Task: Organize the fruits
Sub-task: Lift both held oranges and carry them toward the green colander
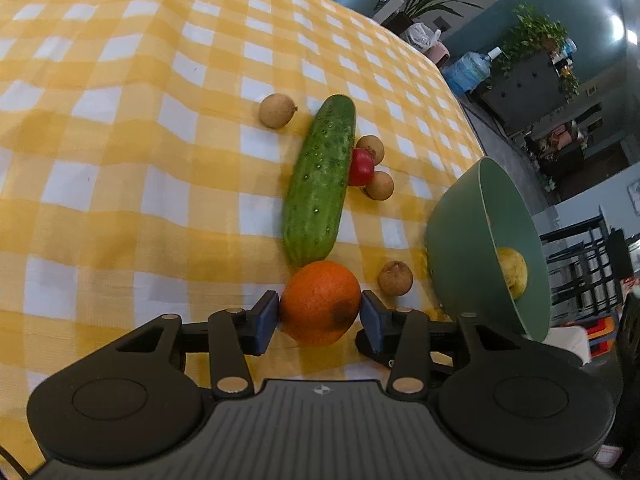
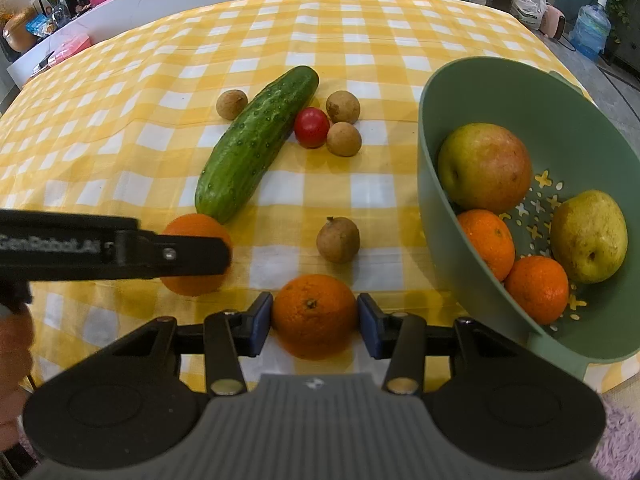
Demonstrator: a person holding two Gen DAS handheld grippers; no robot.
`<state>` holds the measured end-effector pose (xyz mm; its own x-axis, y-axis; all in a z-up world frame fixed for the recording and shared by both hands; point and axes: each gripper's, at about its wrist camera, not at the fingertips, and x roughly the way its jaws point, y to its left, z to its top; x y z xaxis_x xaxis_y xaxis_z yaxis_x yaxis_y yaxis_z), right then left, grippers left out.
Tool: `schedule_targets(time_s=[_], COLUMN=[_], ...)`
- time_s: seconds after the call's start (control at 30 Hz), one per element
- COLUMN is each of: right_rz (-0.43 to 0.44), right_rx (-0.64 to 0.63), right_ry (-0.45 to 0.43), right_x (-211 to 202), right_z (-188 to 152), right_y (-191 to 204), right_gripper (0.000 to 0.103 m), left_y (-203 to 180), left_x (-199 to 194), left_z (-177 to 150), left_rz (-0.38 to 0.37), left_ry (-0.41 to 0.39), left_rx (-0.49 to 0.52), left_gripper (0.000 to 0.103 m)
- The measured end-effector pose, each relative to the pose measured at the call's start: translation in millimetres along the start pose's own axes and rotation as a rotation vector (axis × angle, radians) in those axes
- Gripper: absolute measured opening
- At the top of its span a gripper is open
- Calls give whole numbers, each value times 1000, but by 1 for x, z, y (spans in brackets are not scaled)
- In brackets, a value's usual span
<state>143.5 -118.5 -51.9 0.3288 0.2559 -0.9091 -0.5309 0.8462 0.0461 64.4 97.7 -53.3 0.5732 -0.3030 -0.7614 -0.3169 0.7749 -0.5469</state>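
An orange [image 1: 320,304] rests on the yellow checked cloth between the blue pads of my left gripper [image 1: 320,314]; the jaws stand just off its sides, open. The right wrist view shows that same orange [image 2: 192,226] behind the left gripper's finger [image 2: 200,258]. My right gripper [image 2: 315,320] is shut on a second orange [image 2: 314,314] near the table's front edge. The green colander bowl [image 2: 440,120] at the right holds an apple [image 2: 484,166], a pear [image 2: 590,236] and two oranges [image 2: 536,288].
A cucumber [image 2: 256,140] lies diagonally mid-table with a red tomato [image 2: 311,127] and several small brown fruits [image 2: 338,240] around it. The table edge runs just right of the bowl [image 1: 452,232]. A hand [image 2: 12,360] shows at the left.
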Motion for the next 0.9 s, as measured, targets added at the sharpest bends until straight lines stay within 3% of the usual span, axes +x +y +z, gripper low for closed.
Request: schedule_targets(time_s=[0.33, 0.9], right_rz=[16, 201], right_rx=[13, 122], right_ry=[-5, -73], right_x=[0, -13], right_z=[-1, 0], right_y=[-3, -20], right_gripper=[43, 43], left_y=[-1, 10], left_x=[-4, -29], left_z=[-1, 5], left_rz=[8, -88], left_ry=[-16, -127], left_rx=[21, -38], left_gripper=[49, 49])
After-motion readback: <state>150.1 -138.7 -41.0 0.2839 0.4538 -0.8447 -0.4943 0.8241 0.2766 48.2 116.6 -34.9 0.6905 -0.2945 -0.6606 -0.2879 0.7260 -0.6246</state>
